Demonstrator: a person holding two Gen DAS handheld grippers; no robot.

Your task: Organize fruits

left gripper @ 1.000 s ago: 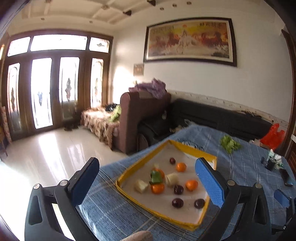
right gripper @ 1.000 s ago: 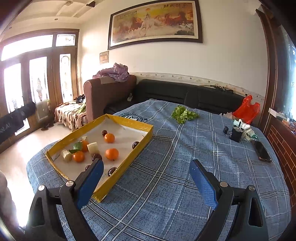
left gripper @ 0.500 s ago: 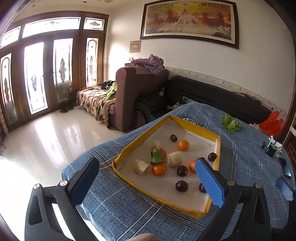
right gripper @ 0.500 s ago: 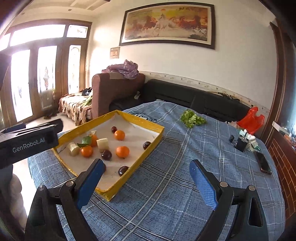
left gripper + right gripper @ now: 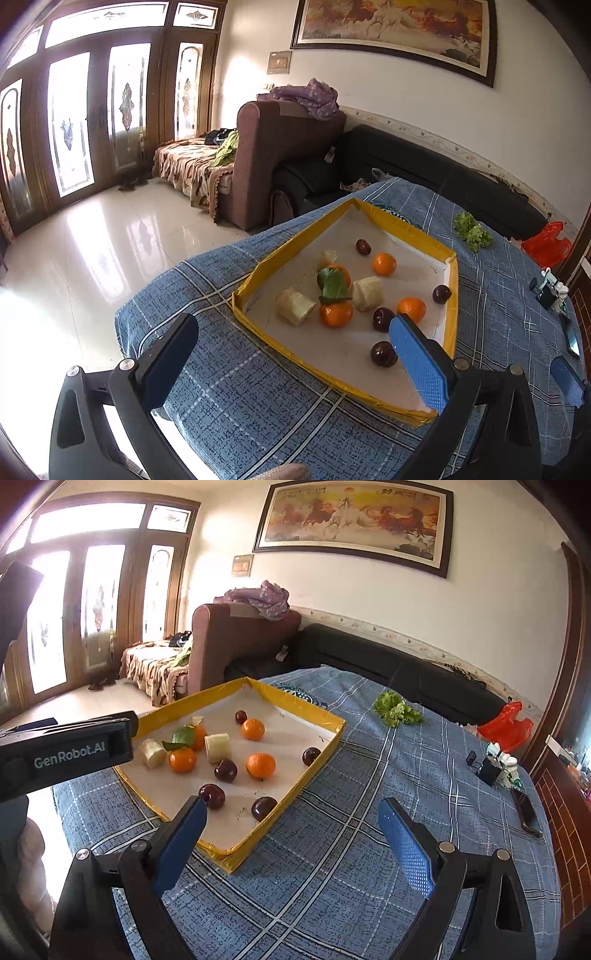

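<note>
**Hovering over the fruit tray**

Holding both claws wide and empty, we have the left claw (image 5: 295,363) and right claw (image 5: 291,840) above the counter (image 5: 351,867). 4 oranges (image 5: 260,765) and dark plums (image 5: 226,770) lie loose in the yellow tray (image 5: 306,775). They look light, round and prone to rolling, so we would pinch each across its middle.

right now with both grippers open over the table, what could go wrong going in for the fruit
1. The plums and oranges lie loose and round in the tray; a nudge from open jaws could send one rolling.
2. One orange sits tight against a leaf and a pale chunk, so a grasp may catch those too.
3. The left gripper and right gripper both point toward the tray and could collide.
</note>
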